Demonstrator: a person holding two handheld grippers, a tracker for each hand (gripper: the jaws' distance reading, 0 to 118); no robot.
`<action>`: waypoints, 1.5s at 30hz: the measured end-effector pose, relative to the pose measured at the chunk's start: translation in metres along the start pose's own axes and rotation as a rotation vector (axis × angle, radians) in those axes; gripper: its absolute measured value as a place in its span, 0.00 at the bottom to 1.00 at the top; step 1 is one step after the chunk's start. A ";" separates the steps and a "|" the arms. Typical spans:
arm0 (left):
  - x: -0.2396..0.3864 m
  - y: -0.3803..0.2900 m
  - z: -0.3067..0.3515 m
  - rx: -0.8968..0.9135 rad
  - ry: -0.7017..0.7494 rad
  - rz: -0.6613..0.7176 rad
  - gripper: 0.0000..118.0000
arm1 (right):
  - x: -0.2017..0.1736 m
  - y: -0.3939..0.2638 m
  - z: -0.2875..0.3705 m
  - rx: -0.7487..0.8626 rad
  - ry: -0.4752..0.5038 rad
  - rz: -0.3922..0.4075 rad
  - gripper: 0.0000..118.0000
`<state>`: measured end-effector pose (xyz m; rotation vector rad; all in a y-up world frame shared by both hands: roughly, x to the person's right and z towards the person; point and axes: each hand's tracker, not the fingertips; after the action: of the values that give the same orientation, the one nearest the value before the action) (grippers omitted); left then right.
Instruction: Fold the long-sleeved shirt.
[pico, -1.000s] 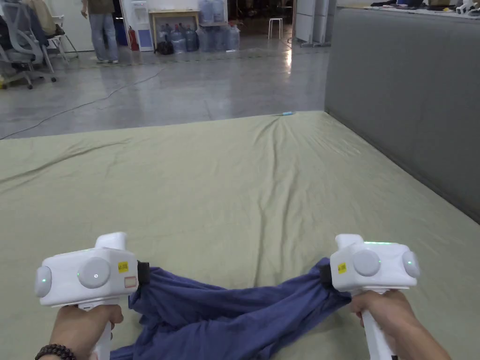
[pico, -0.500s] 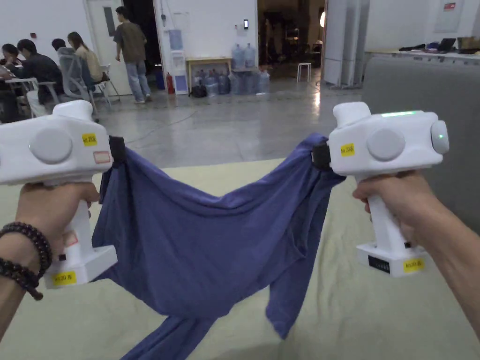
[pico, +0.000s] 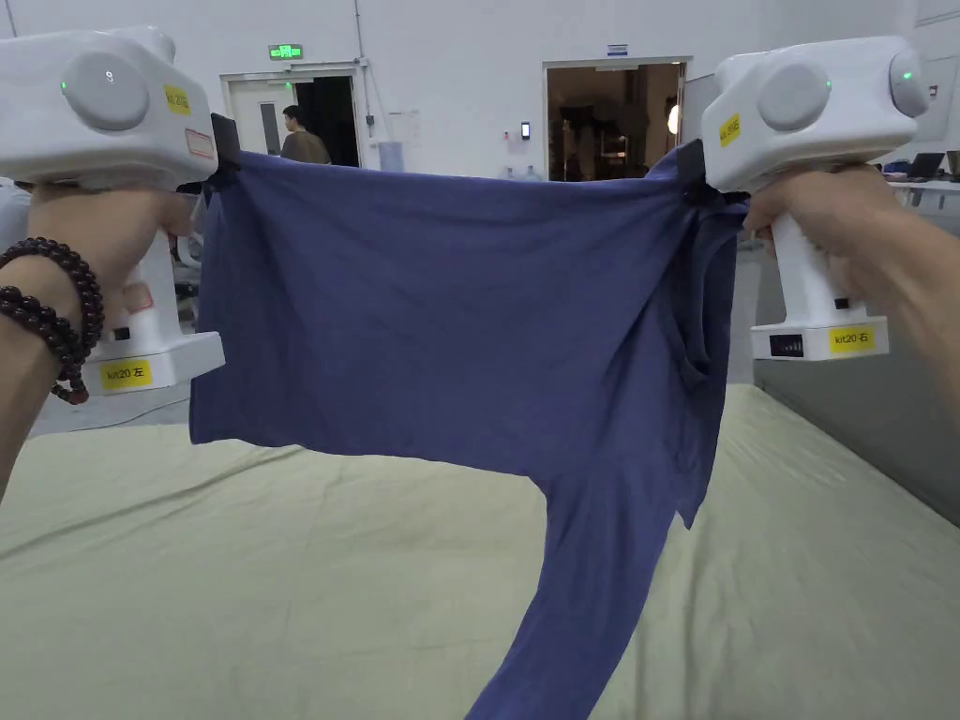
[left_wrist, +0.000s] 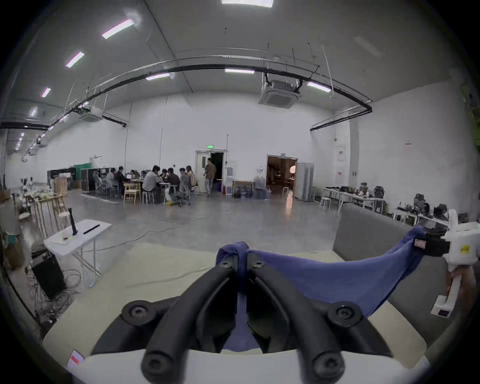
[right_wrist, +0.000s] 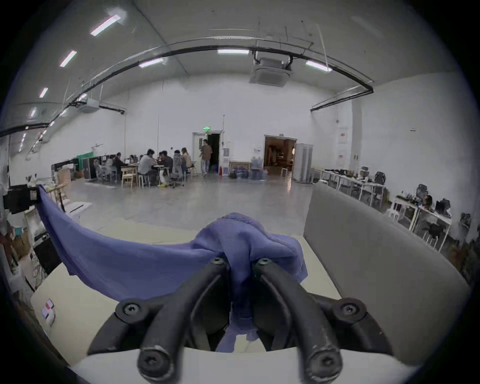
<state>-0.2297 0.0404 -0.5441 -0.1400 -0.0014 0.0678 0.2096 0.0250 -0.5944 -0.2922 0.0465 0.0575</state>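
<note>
Below the shirt (pico: 450, 319), a dangling sleeve (pico: 581, 600).

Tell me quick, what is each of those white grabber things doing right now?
Left gripper: shut on the blue long-sleeved shirt, pinching one top corner.
Right gripper: shut on the same shirt, pinching the other top corner.

Yellow sticker (pico: 127, 374) on left gripper (pico: 223, 155) handle; green door sign (pico: 285, 52) unreadable.

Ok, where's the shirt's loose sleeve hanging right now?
In the head view the sleeve hangs from the shirt below the right gripper, down toward the green sheet.
</note>
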 end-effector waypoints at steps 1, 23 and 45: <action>0.000 -0.006 -0.004 -0.002 -0.004 0.005 0.00 | 0.003 -0.006 -0.005 -0.009 0.004 -0.008 0.08; -0.014 -0.259 0.044 -0.252 -0.091 0.054 0.00 | 0.006 -0.271 -0.007 -0.287 0.077 0.072 0.08; -0.023 -0.511 0.218 -0.943 -0.083 -0.085 0.00 | -0.009 -0.537 0.182 -0.796 0.030 0.043 0.08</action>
<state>-0.2197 -0.4353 -0.2565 -1.0793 -0.1231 -0.0177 0.2416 -0.4358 -0.2658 -1.0879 0.0583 0.1138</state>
